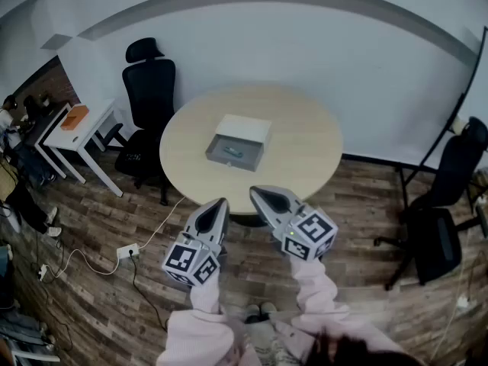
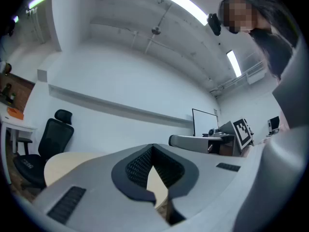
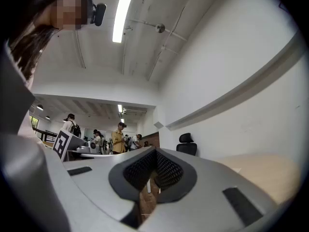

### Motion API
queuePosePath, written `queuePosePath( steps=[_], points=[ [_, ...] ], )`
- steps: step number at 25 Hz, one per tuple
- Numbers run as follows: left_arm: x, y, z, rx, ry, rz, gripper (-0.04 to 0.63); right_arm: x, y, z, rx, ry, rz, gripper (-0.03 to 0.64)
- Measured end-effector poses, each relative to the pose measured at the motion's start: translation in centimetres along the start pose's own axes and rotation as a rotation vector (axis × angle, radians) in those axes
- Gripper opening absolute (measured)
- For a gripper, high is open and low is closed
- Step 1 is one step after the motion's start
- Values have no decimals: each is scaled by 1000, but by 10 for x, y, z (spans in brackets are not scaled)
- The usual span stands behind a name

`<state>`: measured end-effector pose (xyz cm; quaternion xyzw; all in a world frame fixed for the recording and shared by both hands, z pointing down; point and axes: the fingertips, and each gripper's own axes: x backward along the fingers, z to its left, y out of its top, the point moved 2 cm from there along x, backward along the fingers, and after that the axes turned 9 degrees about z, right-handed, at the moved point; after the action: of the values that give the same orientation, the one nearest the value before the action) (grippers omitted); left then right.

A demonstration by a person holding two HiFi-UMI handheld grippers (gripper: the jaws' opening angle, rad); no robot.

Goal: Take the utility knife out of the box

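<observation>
Currently your left tongs (image 1: 221, 204) and right tongs (image 1: 256, 192) are closed, empty. Utility knife (image 1: 232, 153) lies in the open box (image 1: 244, 128) at frame centre; likely light, rigid, slick: grip its mid-handle.

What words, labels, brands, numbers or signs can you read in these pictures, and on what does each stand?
No readable text anywhere.
Marker cubes: black-and-white square patterns, no letters.
Black office chair: pale mark on the seat, too small to read.
Box: no label shows.
</observation>
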<state>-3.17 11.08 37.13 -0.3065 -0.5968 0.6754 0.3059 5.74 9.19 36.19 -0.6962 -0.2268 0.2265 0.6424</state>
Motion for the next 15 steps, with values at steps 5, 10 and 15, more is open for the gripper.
queuePosePath(
  steps=[5,10,15],
  points=[
    [-2,-4,5,8,7,5,0,-4,-4,-4,-4,5,4,-12],
    [-8,-5,8,-2,6,9,0,-7,-5,-11,-19,4,8,-12],
    [-15,-7,8,3,11,18,0,-8,-8,-20,-28,12,12,-12]
  ],
)
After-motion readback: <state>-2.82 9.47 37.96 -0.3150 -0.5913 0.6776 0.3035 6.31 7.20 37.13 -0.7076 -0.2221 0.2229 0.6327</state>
